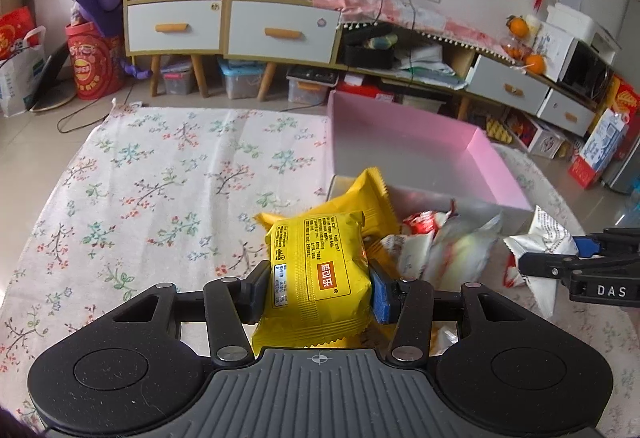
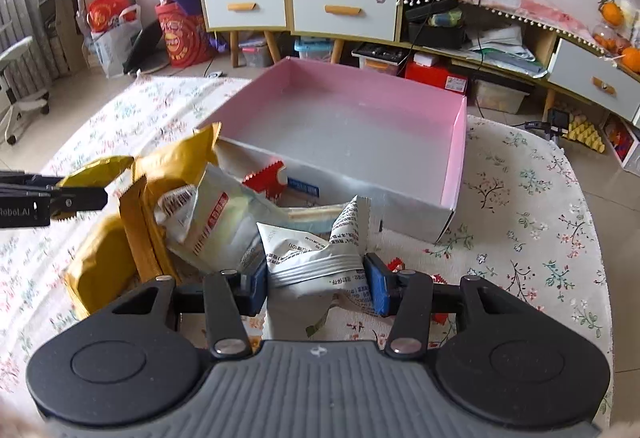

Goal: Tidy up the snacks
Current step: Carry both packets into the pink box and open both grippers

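Observation:
My left gripper [image 1: 318, 286] is shut on a yellow snack packet [image 1: 316, 270] and holds it above the floral tablecloth, beside a pile of snack packets [image 1: 440, 246]. My right gripper [image 2: 316, 284] is shut on a white snack packet [image 2: 316, 250] in front of the pile. The pink box [image 2: 452, 158] with a grey inside stands open just beyond the pile; it also shows in the left wrist view [image 1: 500, 166]. The right gripper with its white packet shows at the right edge of the left wrist view [image 1: 544, 262]. The left gripper shows at the left edge of the right wrist view [image 2: 80, 198].
More yellow packets [image 2: 152, 198] and white-and-red packets [image 2: 216, 214] lie heaped against the box's near wall. The round table carries a floral cloth [image 1: 160, 178]. Cabinets with drawers [image 1: 280, 30], storage bins and bags stand on the floor behind.

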`<state>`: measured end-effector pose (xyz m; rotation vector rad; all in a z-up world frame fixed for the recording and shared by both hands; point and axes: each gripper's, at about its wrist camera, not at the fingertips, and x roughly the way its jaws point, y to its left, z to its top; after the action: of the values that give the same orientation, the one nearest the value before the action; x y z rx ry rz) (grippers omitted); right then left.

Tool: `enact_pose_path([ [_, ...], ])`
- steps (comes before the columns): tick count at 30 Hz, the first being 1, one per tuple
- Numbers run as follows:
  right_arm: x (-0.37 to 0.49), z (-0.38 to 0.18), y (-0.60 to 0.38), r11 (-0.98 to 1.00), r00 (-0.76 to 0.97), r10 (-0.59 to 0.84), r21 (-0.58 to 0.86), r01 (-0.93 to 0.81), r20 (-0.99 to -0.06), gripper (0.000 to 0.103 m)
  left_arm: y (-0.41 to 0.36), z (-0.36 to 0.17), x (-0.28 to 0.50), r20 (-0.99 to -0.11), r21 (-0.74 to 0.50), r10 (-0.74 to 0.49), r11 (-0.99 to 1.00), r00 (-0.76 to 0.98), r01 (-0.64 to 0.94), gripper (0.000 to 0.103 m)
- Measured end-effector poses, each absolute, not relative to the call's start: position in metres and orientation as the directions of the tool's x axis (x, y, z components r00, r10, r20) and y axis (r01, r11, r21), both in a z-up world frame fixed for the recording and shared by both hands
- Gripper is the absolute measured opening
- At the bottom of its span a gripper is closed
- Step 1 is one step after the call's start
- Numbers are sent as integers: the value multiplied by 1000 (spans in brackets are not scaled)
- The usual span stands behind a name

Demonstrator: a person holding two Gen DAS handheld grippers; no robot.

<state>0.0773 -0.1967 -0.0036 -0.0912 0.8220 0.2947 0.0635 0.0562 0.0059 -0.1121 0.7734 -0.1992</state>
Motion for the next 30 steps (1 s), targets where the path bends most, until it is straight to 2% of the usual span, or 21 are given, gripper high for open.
enact_pose_path([
  [8,95,5,-207,973,676,193,52,-223,-711,45,35,20,81,-661,-174,-261,965,704,195,47],
  [22,152,7,-230,974,696,220,197,-113,-683,46,-23,23,163,-653,-115,-303,946,694,304,47],
  [25,162,3,-231,974,700,216,200,-106,-681,46,-31,18,181,-644,-128,-334,934,688,333,47],
  [30,174,-6,-233,970,694,225,223,-95,-684,46,-40,-3,208,-684,-92,-301,940,665,330,47],
])
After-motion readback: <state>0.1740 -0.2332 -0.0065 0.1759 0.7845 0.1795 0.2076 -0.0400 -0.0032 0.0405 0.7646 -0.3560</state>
